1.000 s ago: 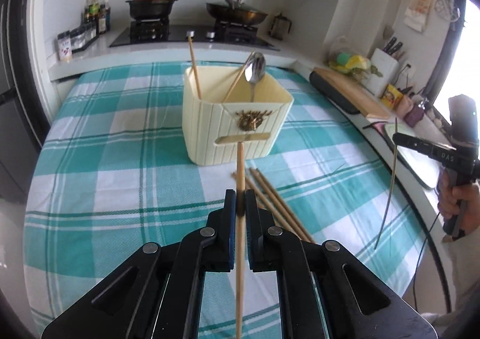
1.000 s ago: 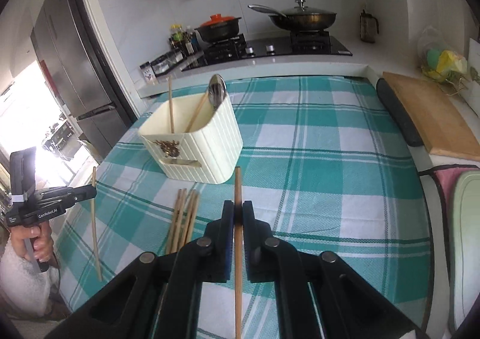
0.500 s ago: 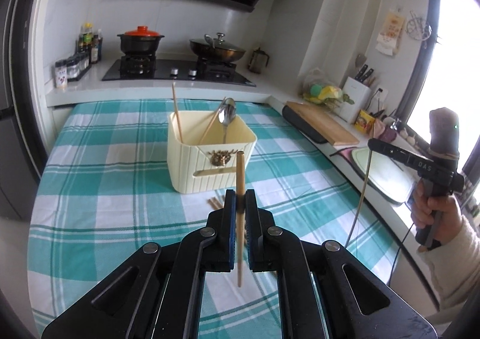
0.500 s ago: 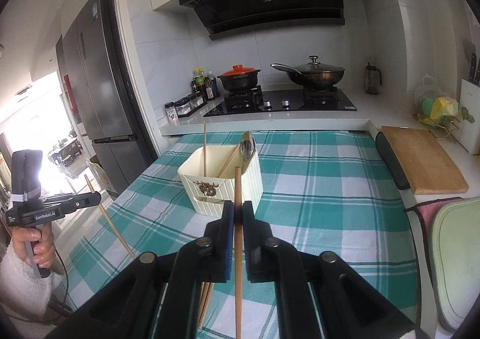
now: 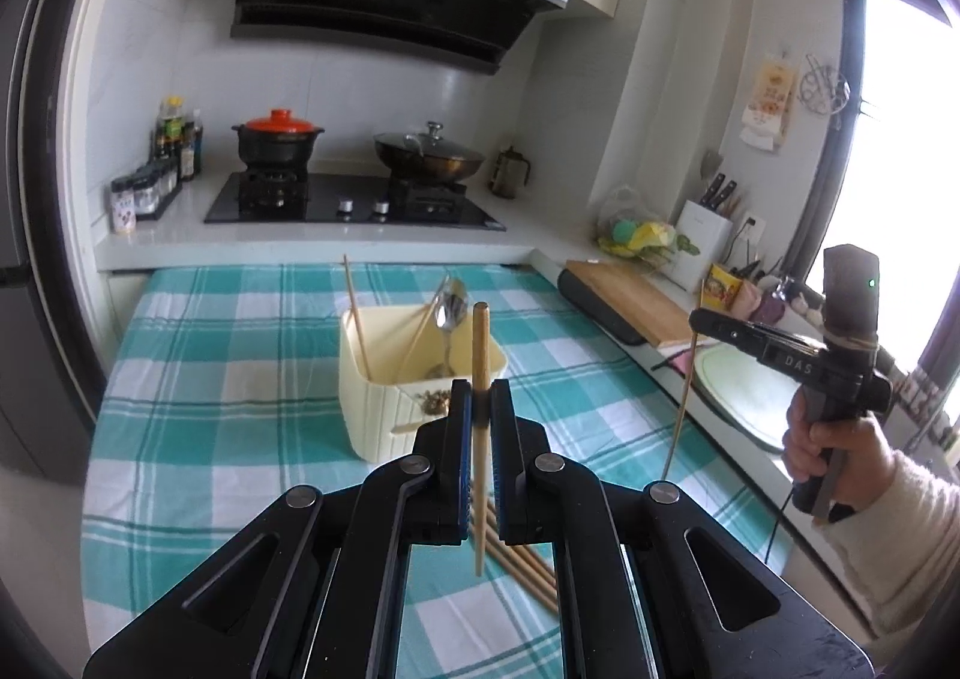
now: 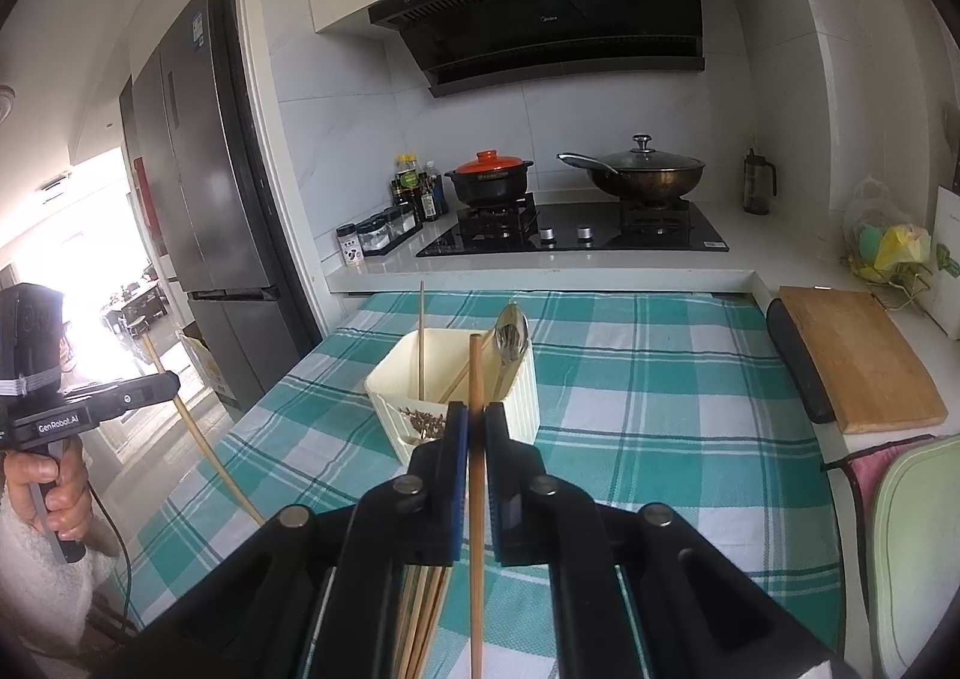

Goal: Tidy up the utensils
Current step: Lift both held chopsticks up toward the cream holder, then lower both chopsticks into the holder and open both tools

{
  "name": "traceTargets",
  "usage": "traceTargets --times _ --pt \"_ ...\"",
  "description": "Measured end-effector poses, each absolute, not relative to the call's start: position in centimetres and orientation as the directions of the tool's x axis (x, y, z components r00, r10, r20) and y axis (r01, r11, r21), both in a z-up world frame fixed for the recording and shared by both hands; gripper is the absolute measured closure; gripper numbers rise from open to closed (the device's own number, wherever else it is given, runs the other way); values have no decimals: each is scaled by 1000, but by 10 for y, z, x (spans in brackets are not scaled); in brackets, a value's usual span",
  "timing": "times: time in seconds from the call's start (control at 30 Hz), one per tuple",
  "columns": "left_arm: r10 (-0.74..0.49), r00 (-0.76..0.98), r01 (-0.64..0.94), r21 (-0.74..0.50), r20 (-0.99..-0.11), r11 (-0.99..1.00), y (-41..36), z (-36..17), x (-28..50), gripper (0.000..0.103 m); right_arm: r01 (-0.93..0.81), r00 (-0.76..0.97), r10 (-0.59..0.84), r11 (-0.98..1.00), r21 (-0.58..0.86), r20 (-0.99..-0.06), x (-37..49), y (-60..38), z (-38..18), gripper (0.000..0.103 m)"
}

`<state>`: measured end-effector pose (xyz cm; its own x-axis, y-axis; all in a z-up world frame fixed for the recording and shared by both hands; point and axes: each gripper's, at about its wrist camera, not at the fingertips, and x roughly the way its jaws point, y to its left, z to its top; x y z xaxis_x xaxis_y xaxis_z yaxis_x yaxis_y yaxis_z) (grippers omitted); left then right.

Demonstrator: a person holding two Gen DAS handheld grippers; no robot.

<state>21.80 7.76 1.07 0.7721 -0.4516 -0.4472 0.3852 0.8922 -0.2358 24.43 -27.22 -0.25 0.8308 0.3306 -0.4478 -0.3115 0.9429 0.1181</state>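
Cream holder containing chopsticks and spoon; loose chopsticks on checked cloth. Left gripper, right gripper: each pinching one chopstick.

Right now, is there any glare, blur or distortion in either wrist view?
Left wrist view: window blown out at right, fisheye bends the cabinet edges. Right wrist view: doorway washed out at left, same bending; the chopstick and table are sharp.

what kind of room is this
A home kitchen, most likely. A gas hob under a range hood carries a clay pot and a lidded wok, a knife block stands on the counter, and a tall fridge stands by the doorway.
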Motion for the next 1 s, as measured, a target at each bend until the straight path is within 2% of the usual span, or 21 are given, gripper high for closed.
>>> traceTargets --times 0.17,0.3,0.4,0.5,0.6,0.73,0.87,0.93,0.97,1.0 --pt "-420 835 394 -147 -355 907 68 62 248 99 -309 879 318 948 84 -355 279 -256 32 97" --pt "-392 872 364 -145 -292 920 64 85 290 99 -306 935 297 952 -15 -194 308 -230 53 97" --pt "-339 897 316 -125 -283 940 59 81 326 99 -290 951 284 956 -35 -125 337 -212 54 97" --pt "-296 897 277 -106 -327 955 53 60 363 99 -277 957 271 960 -43 -106 368 -196 42 97" --pt "-297 857 261 -142 -422 955 51 30 397 99 -297 940 291 955 -5 -177 403 -187 17 97" --pt "-293 775 244 -162 -560 956 49 -11 432 99 -333 871 325 942 44 -368 446 -182 -30 97" --pt "-295 702 242 -173 -648 955 39 -41 453 98 -347 781 353 931 111 -515 473 -185 -70 97" --pt "-306 668 252 -181 -678 951 30 -50 459 98 -333 759 344 935 125 -552 479 -187 -83 96" --pt "-302 660 251 -178 -688 952 27 -53 459 96 -327 751 347 935 141 -561 480 -189 -86 94" --pt "-298 657 247 -175 -693 953 24 -55 457 89 -319 744 353 934 163 -568 481 -192 -87 94"
